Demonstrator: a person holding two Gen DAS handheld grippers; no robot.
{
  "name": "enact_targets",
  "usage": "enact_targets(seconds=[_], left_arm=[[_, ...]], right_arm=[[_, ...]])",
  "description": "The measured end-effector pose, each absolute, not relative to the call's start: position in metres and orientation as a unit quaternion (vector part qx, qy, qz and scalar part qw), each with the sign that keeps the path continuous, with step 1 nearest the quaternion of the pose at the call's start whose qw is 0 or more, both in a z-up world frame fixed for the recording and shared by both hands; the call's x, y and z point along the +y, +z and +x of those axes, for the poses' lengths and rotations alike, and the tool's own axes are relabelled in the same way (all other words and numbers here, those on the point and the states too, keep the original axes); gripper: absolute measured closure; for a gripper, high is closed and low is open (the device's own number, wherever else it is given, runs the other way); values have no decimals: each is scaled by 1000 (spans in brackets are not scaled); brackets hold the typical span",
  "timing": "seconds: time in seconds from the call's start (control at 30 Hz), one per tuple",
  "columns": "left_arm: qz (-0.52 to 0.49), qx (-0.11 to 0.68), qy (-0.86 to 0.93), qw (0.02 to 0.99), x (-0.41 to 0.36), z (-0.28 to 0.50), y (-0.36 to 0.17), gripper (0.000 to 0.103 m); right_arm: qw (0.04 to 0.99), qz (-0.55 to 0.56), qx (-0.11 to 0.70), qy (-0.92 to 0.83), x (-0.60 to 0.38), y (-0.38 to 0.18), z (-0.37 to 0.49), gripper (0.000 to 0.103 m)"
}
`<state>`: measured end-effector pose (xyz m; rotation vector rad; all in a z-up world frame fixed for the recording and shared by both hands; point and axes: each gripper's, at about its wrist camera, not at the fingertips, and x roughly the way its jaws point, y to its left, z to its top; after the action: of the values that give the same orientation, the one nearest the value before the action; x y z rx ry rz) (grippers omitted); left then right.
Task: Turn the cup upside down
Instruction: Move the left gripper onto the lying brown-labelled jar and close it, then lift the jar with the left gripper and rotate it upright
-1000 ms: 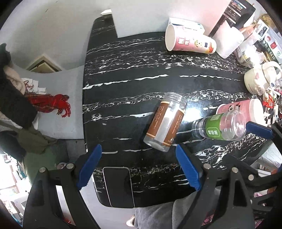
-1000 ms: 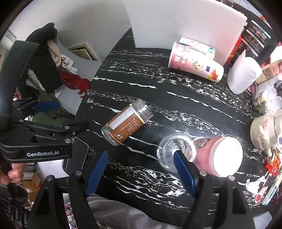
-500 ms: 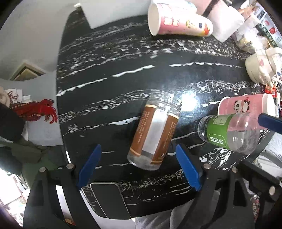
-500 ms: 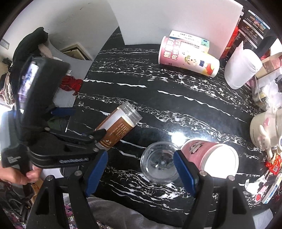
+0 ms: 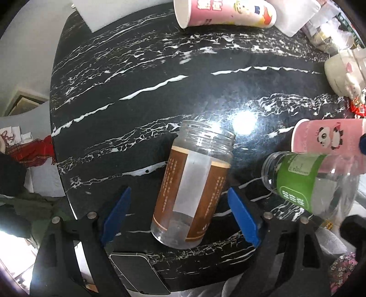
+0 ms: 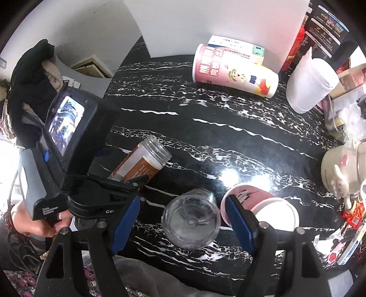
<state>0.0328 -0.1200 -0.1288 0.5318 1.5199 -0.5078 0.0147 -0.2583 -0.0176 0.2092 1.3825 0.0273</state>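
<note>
Reaching: the left claw [image 5: 177, 213] hangs low over the brown jar [image 5: 193, 185], near the bottom middle of its view.
Left claw: wide open, one blue pad [image 5: 115, 213] on each side of the jar, not touching it.
Brown jar: lies on its side on the black table [image 5: 160, 68]. Its open mouth points up the frame, away from the claw, and its closed end is nearest the claw.
Long side: runs almost straight out from the claw, tipped a bit to the right, so the pads would close across its round body.
Right claw [image 6: 183, 222]: wide open too, pads beside the green jar [image 6: 191, 219], holding nothing. That jar also lies down, closed end toward the camera.
Nearer claw: each claw has its own jar in front of it.
In the way: the panda cup [image 5: 327, 137] lies just beside the green jar. A phone [image 5: 139, 274] sits at the table edge below the brown jar.
Far off: a big pink cup [image 5: 225, 11] lies at the top of the frame.
</note>
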Motion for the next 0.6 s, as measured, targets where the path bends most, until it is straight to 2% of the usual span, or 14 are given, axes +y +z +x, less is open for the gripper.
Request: enact_targets(seconds=[0.23, 0.6], left_arm=[[222, 688, -233, 651, -124, 28, -150, 39], [197, 680, -227, 669, -108, 7, -142, 41]], right_arm=[[765, 100, 636, 10, -263, -18, 15, 26], [773, 102, 626, 8, -262, -9, 4, 26]])
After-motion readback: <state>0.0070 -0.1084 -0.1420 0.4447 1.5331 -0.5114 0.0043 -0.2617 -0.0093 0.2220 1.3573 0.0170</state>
